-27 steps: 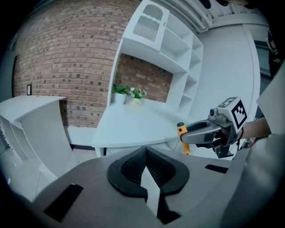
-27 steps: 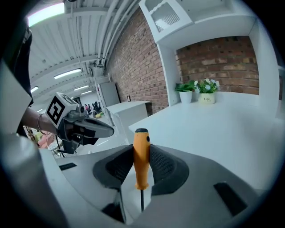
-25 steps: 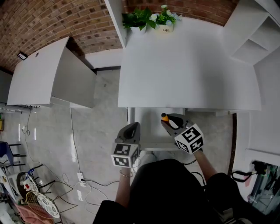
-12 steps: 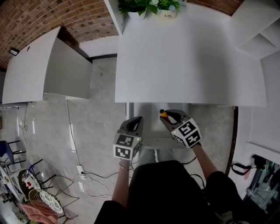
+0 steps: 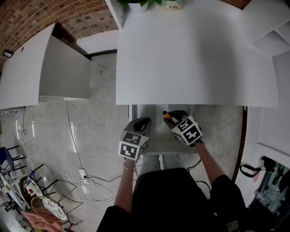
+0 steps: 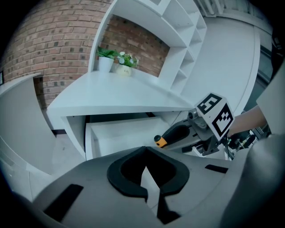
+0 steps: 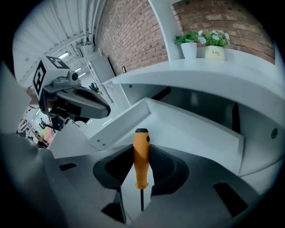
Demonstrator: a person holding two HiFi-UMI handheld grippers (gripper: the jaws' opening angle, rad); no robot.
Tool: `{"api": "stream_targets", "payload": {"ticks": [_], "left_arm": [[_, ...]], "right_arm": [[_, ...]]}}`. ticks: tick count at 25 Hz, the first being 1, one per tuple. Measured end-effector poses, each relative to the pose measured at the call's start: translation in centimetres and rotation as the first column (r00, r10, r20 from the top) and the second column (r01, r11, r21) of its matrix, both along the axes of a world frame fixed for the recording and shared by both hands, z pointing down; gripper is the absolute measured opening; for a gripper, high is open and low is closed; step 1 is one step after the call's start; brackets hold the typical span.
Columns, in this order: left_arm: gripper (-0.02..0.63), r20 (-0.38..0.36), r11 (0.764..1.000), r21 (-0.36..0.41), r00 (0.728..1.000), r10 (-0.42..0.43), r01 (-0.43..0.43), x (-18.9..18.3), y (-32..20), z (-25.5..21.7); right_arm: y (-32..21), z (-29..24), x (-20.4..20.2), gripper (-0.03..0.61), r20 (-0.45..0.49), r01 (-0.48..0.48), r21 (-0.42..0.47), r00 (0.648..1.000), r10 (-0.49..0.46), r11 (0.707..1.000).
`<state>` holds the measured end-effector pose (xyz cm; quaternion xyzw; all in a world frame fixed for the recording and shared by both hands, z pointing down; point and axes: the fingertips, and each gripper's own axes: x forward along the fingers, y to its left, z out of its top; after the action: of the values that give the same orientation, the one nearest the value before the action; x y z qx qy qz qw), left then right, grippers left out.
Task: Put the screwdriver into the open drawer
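Screwdriver [image 7: 141, 156]: orange handle with a black end cap, clamped between the jaws of the right gripper [image 5: 174, 118]. The cap points away from the gripper and the thin shaft runs back between the pads. It hangs over the drawer's far left part, just under the desk's front edge, and I cannot tell whether it touches the drawer.
Right gripper: jaws pressed on the handle from both sides.
Left gripper [image 5: 141, 123]: jaws together at the tips with nothing between them, over the drawer's left wall and just beside the right gripper.
Drawer [image 5: 155, 132]: white, pulled out from under the middle of the desk's front edge, with a bare bottom.
Desk [image 5: 195, 59]: broad white top.
Pots [image 7: 189, 50]: two small pots of green plants stand side by side at the desk's far edge, near its left corner.
Shelves [image 5: 267, 31]: white open compartments at the desk's right side.
Wall [image 5: 27, 13]: red-brown brick behind the desk.
Floor [image 5: 99, 113]: pale and marbled, with cables [image 5: 90, 188] lying on it at the left.
Counter [image 5: 27, 68]: large white unit left of the desk, well apart from it.
Writing: the right-hand pot bears a small word that looks like "Life".
Markers: each gripper's cube carries black-and-white square patterns without letters.
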<state>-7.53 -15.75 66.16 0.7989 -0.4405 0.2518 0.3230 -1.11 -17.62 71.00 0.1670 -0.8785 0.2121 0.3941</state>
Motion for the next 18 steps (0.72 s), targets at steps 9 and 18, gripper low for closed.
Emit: {"api": "stream_targets", "payload": {"ticks": [9,18], "left_arm": [[0.009,0.047,0.998,-0.024,0.997,0.065,-0.064,-0.2,-0.3,1.4],[0.009,0.075,0.994,-0.031,0.991,0.110,-0.108,-0.2,-0.7,2.1]], "right_arm": [[0.0,5.2,-0.3,0.115,-0.093,-0.030,-0.097,0.995,0.021,0.995],[-0.2,8.8,0.1,0.115,-0.181,-0.141,-0.150,0.977,0.113,0.979]]}}
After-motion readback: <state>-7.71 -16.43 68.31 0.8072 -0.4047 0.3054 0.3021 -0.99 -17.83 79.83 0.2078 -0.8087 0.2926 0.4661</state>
